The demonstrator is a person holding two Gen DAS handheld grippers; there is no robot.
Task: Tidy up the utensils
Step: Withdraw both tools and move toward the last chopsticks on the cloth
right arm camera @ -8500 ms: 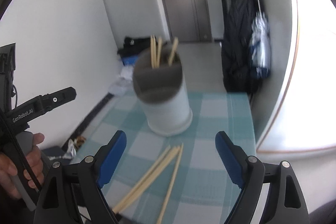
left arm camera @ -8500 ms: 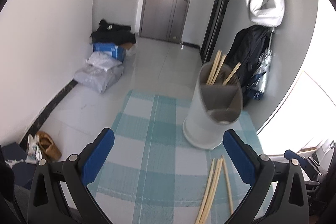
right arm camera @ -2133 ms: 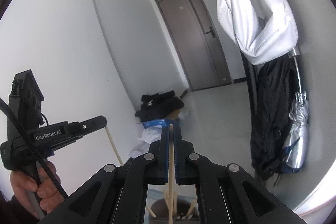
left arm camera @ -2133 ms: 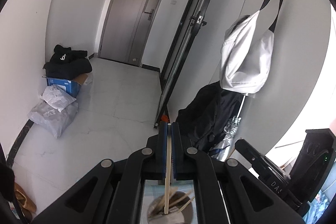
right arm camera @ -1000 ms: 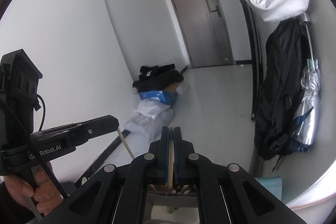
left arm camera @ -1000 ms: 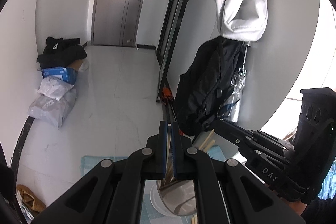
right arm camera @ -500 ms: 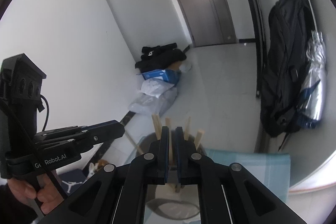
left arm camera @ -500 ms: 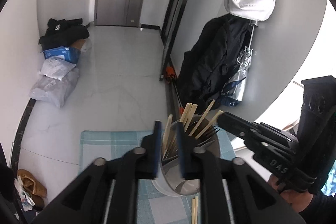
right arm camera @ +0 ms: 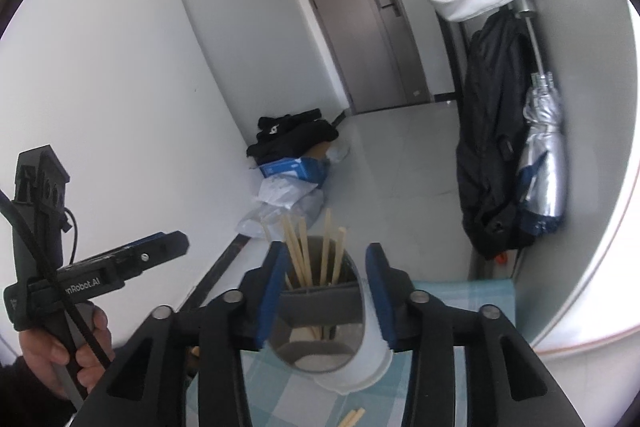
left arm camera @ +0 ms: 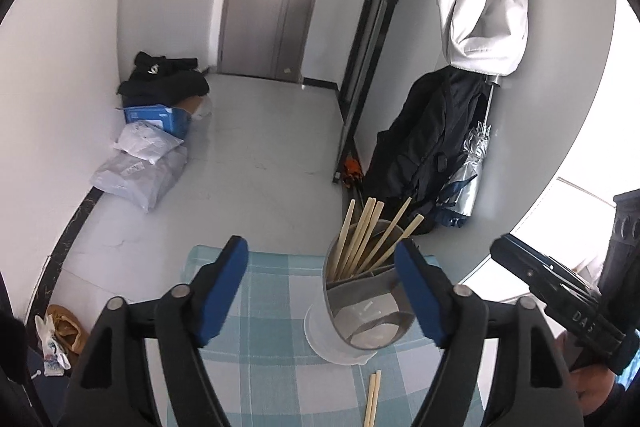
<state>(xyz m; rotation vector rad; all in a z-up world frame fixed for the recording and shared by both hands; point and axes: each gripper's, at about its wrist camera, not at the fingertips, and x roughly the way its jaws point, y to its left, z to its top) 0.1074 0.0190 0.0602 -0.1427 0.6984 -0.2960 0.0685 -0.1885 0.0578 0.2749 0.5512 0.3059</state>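
A white utensil holder (left arm camera: 340, 347) with a grey divided top stands on the teal checked tablecloth (left arm camera: 276, 303). Several wooden chopsticks (left arm camera: 366, 239) lean in its back compartment. Two loose chopsticks (left arm camera: 372, 399) lie on the cloth in front of it. My left gripper (left arm camera: 320, 247) hovers above and left of the holder, its jaws opening with nothing between the blue pads. My right gripper (right arm camera: 325, 251) is over the holder (right arm camera: 372, 355), jaws opening; the standing chopsticks (right arm camera: 316, 251) show beyond the gap, untouched by the pads. Loose chopstick ends (right arm camera: 352, 417) lie near.
The table's far edge drops to a pale tiled floor with parcels and a blue box (left arm camera: 156, 119) at the left wall. A black backpack (left arm camera: 428, 143) and a silver umbrella (right arm camera: 544, 167) hang at the right. Each view shows the other gripper: right (left arm camera: 560, 299), left (right arm camera: 100, 275), hand-held.
A second ago each gripper was shut on one chopstick above the holder. Both have since opened and drawn back, and those chopsticks now stand in the holder.
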